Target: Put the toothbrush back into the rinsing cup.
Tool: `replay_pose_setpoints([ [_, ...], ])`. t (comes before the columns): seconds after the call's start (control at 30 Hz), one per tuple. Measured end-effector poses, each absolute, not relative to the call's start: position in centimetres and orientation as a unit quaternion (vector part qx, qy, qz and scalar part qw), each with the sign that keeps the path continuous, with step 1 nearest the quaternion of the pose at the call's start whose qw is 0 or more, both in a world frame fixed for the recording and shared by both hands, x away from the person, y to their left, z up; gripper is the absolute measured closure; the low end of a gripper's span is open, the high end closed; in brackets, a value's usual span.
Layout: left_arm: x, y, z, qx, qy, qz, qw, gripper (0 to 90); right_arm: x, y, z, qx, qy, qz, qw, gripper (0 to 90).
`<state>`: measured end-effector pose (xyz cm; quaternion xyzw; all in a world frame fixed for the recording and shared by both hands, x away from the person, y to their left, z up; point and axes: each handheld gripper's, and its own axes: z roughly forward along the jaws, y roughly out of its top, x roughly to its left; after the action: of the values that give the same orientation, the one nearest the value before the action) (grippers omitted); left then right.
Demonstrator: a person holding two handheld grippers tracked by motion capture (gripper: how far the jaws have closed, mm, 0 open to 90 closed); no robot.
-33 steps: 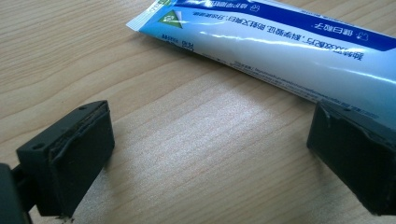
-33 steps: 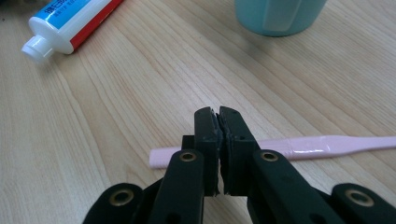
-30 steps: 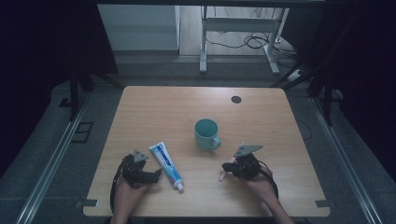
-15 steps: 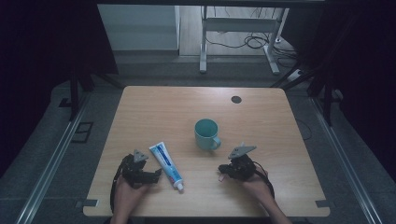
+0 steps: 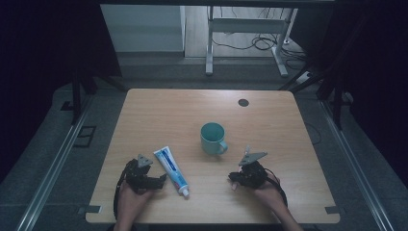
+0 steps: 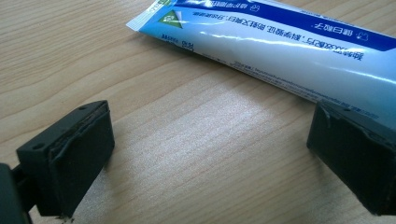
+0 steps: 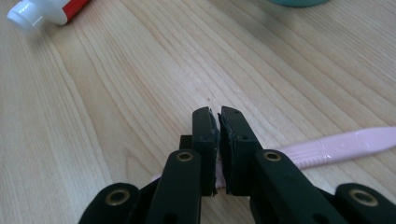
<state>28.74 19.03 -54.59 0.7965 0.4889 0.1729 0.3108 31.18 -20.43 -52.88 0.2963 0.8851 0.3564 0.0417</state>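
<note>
Pinching a pink toothbrush (image 7: 336, 145), the right gripper (image 7: 218, 116); left gripper (image 6: 205, 154) spread beside toothpaste tube (image 6: 289, 51).

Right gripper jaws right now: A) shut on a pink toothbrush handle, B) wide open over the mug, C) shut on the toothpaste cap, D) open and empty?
A: in the right gripper view the right gripper has its jaws pressed together on the pink toothbrush handle, which sticks out sideways over the table.
</note>
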Motion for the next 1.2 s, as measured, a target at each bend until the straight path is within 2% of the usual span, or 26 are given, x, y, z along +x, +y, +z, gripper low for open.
replay_pose_setpoints([
  [1.2,28.7,19.0,-54.6,0.797,0.489,0.173,0.311,0.7,30.6,-26.1,-52.6,0.340,0.872,0.345,0.062,81.0],
])
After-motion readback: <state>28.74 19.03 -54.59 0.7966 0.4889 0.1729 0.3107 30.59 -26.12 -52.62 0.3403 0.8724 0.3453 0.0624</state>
